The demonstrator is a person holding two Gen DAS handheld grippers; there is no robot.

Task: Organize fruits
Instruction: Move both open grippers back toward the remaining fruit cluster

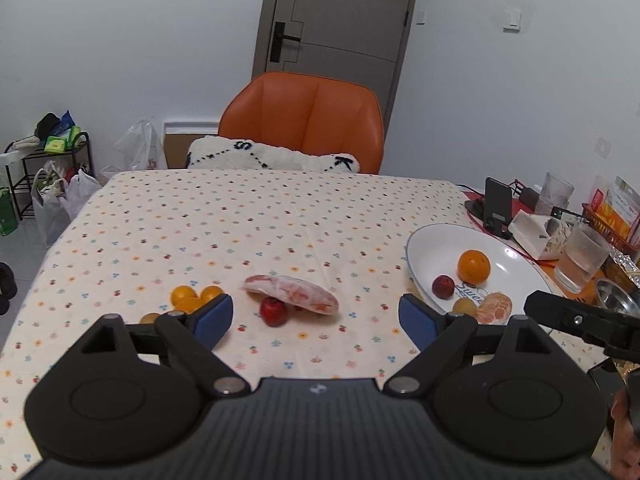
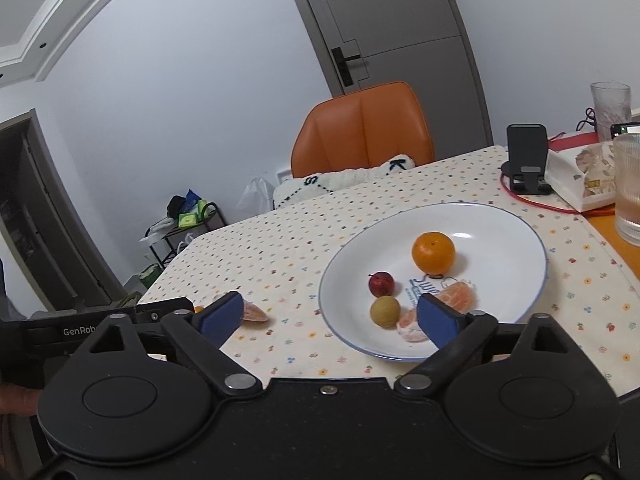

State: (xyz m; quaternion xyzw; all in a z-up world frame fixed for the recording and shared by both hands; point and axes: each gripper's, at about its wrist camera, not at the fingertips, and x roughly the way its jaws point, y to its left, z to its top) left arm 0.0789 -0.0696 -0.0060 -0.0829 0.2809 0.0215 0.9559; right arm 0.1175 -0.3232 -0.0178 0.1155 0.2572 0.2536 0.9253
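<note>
My left gripper (image 1: 316,320) hangs open and empty low over the dotted tablecloth. Just beyond its fingers lie a pink peeled pomelo segment (image 1: 290,294) and a small red fruit (image 1: 273,311) touching it. A cluster of small oranges (image 1: 190,298) and a yellow-green fruit (image 1: 150,317) sit by the left finger. My right gripper (image 2: 329,318) is open and empty at the near rim of the white plate (image 2: 500,232). The plate holds an orange (image 2: 434,253), a red fruit (image 2: 381,284), a yellow-green fruit (image 2: 385,311) and peeled tangerine pieces (image 2: 456,296).
An orange chair (image 1: 304,120) with a white cushion stands at the table's far side. On the right of the plate are a phone stand (image 2: 526,160), a tissue box (image 2: 580,180), ribbed glasses (image 2: 628,192) and a steel bowl (image 1: 614,300). Bags and a shelf rack stand on the floor at left.
</note>
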